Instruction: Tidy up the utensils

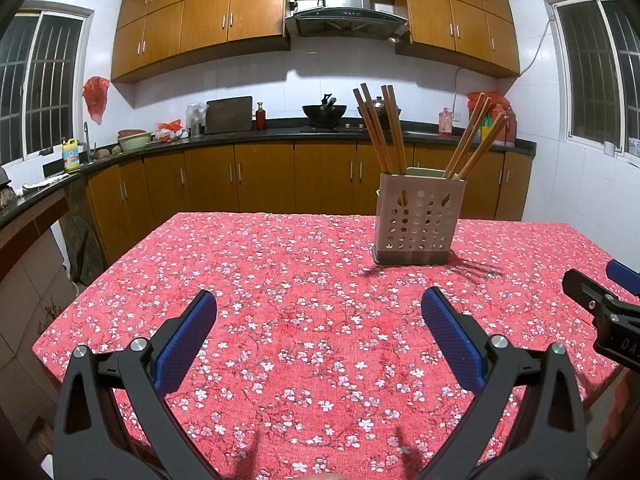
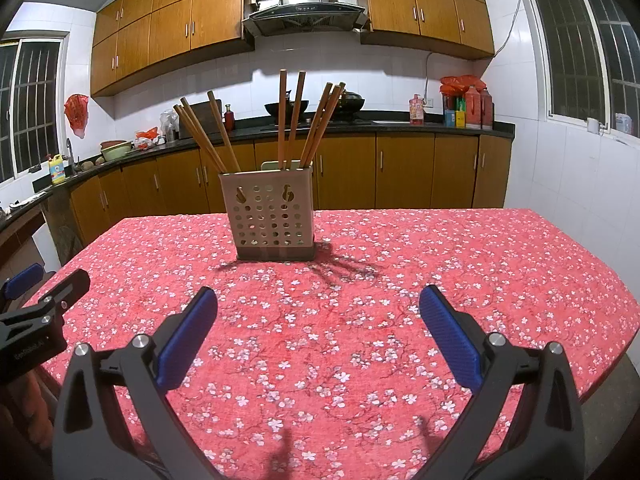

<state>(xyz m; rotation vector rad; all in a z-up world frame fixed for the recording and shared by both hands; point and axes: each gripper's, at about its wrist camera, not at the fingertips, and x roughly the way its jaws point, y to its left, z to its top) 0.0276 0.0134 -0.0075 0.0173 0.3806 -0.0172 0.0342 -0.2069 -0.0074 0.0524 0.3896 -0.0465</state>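
A beige perforated utensil holder (image 1: 418,220) stands upright on the red floral tablecloth (image 1: 300,280), with several wooden chopsticks (image 1: 378,128) leaning out of it to both sides. It also shows in the right wrist view (image 2: 272,216), with its chopsticks (image 2: 294,120). My left gripper (image 1: 320,312) is open and empty, above the cloth, well short of the holder. My right gripper (image 2: 318,308) is open and empty, also short of the holder. The right gripper's body shows at the left wrist view's right edge (image 1: 600,312); the left gripper's body shows at the right wrist view's left edge (image 2: 40,312).
The table's edges (image 1: 92,280) (image 2: 592,276) fall off left and right. Behind it run a black counter (image 1: 240,136) with a wok (image 1: 324,112), bottles (image 2: 476,108) and wooden cabinets.
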